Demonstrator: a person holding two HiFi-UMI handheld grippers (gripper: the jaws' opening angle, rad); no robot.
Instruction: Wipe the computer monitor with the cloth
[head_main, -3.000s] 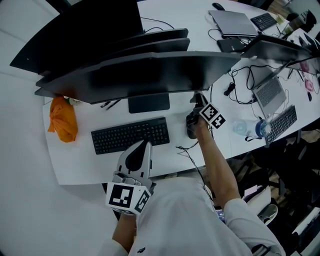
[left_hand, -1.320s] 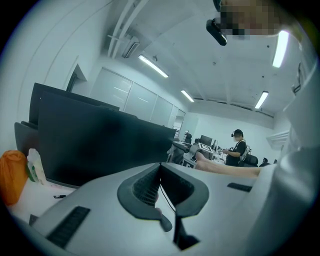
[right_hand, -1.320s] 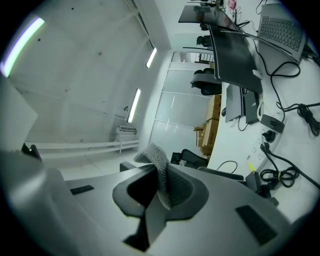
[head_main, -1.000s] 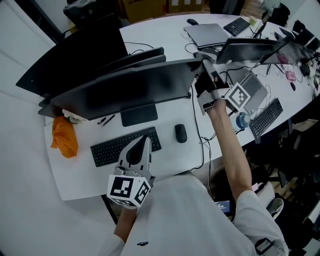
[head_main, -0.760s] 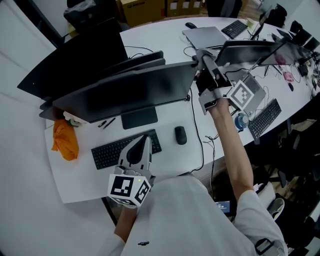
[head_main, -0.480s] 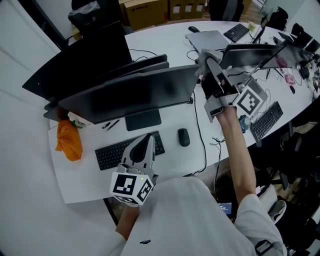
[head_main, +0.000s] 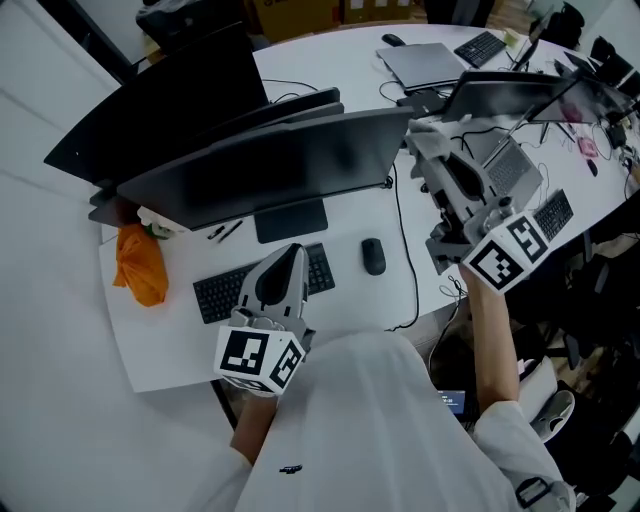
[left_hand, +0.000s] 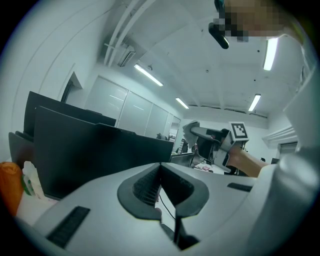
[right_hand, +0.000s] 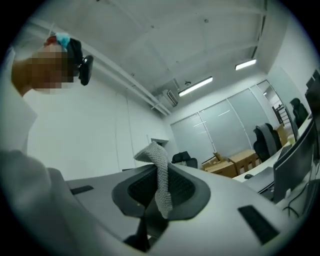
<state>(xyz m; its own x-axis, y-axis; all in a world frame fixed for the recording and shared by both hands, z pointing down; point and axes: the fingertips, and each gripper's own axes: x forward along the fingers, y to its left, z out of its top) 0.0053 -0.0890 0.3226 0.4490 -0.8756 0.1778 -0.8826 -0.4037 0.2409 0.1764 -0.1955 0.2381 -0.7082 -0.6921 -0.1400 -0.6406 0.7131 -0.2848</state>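
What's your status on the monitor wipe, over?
Right gripper shut on cloth, at right edge of monitor, contact unclear. Left gripper shut, empty, above keyboard. Nothing in the way.

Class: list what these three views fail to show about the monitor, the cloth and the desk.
- Screen surface of the monitor: head view, seen steeply from above and dark.
- Clamped part of the cloth: right gripper view, hidden between the shut jaws of the right gripper.
- The orange bundle: left gripper view, cut off by the left edge.
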